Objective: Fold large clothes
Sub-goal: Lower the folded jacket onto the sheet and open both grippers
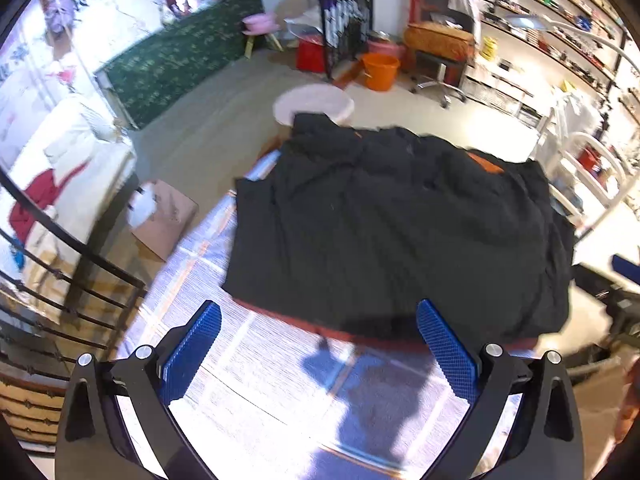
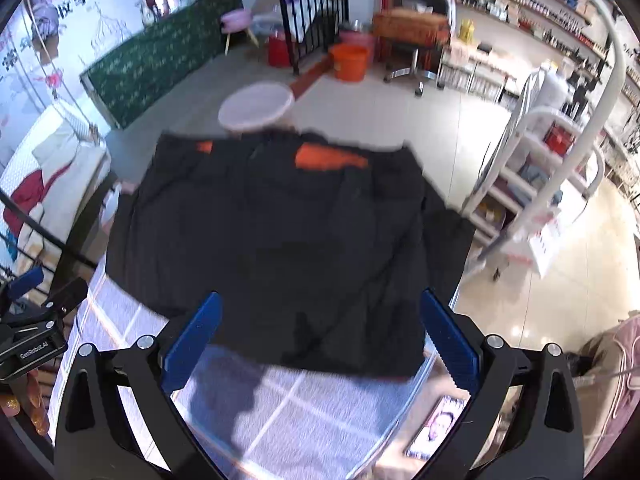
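Black garment [image 1: 396, 220] with orange patches lies spread flat on the table [image 1: 248, 360], just ahead of both my claws. Table top is shiny, pale, gridded with lines. Garment's near hem sits right at my fingertips in both views; nothing pinched.

Left claw [image 1: 318, 322]: fingers spread wide, blue pads [image 1: 192, 352] bare, hovering over bare table short of the hem. Right claw [image 2: 320, 314]: also spread wide, tips over the garment's near edge, no contact I can confirm. Other claw's body shows at the left edge of the right view.

Containers, all well beyond the garment: orange bucket [image 1: 380, 70] on the floor, contents not visible. Pink tub [image 2: 354, 36] behind it, metal thing on top, can't tell what. Red bin [image 1: 310, 54] left of the bucket, contents hidden. Cardboard box [image 1: 166, 218] on the floor left of the table, white stuff sticking out of its top. White shelf cart [image 2: 536, 168] to the right holds boxes and folded items, too blurred to name.

Round white stool [image 1: 314, 104] just past the garment's far edge.
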A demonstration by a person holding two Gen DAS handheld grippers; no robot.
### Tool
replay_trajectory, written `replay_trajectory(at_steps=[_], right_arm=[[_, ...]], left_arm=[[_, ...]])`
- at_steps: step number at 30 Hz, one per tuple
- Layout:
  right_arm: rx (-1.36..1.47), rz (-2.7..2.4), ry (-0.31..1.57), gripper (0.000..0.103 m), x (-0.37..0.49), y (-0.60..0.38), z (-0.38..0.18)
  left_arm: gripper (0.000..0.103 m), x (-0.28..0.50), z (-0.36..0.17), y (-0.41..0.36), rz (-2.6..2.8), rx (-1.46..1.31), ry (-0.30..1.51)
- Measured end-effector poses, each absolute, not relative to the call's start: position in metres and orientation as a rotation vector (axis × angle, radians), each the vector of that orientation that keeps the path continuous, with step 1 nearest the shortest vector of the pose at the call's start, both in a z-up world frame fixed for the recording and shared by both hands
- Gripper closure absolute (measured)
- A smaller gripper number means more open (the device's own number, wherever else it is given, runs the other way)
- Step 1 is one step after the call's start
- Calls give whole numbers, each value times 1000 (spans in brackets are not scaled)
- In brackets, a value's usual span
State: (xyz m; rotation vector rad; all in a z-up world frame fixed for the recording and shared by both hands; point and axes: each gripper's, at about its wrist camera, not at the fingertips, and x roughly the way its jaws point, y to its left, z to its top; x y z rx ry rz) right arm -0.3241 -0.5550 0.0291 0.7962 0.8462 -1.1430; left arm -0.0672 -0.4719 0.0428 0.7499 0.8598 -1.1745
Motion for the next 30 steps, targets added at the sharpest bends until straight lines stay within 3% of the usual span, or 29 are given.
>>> replay_trajectory(at_steps=[30], right_arm=[[828, -1135, 867, 6, -323, -533, 33]], left_arm=[[6, -94, 38, -465, -1173, 835, 887]])
